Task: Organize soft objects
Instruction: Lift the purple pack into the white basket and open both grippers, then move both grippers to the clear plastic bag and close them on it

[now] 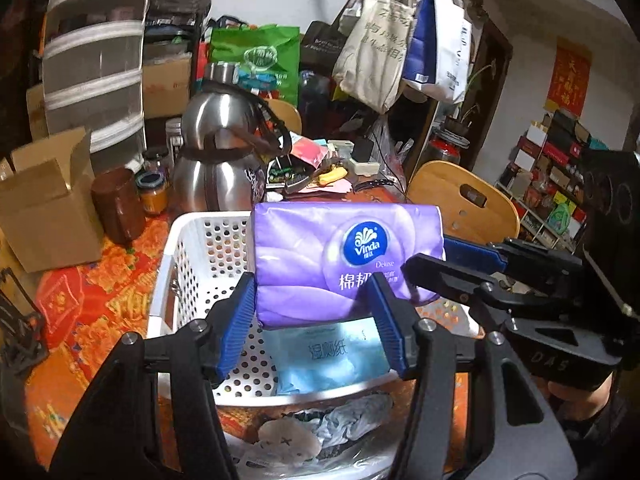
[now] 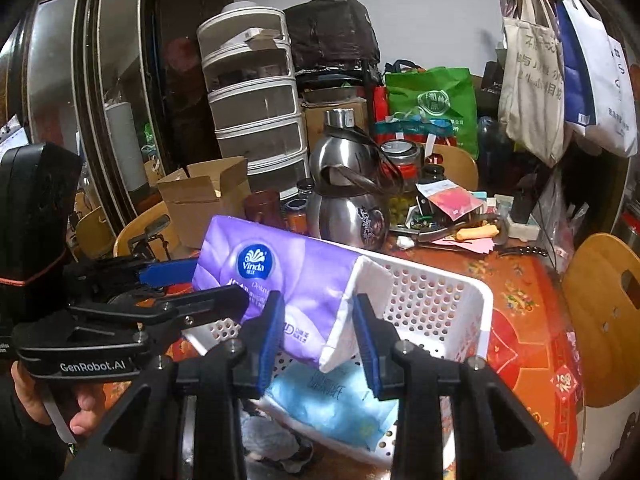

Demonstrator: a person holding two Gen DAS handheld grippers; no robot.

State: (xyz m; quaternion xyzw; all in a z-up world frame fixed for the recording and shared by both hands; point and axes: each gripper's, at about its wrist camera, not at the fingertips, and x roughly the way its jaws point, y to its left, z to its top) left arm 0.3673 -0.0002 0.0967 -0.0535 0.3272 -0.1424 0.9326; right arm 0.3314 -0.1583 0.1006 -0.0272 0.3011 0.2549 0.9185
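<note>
Purple Vinda tissue pack is held up over the white perforated basket, gripped from 2 sides. Left gripper has its blue fingers partly closed, pressed on the pack's near end, 1 each side. Right gripper does the same at the pack's white end, blue pads squeezing it; in the left view it comes in from the right w/ fingers reaching the pack's side. Pack sits tilted, above basket interior, not resting on the bottom.

Inside the basket, under the pack: a light-blue wet-wipe pack, lying flat. In front of the basket, near edge: crumpled grey cloth.

Basket stands on the orange-red patterned tabletop. Behind it a steel kettle, a brown cup, an open cardboard box to the left.
</note>
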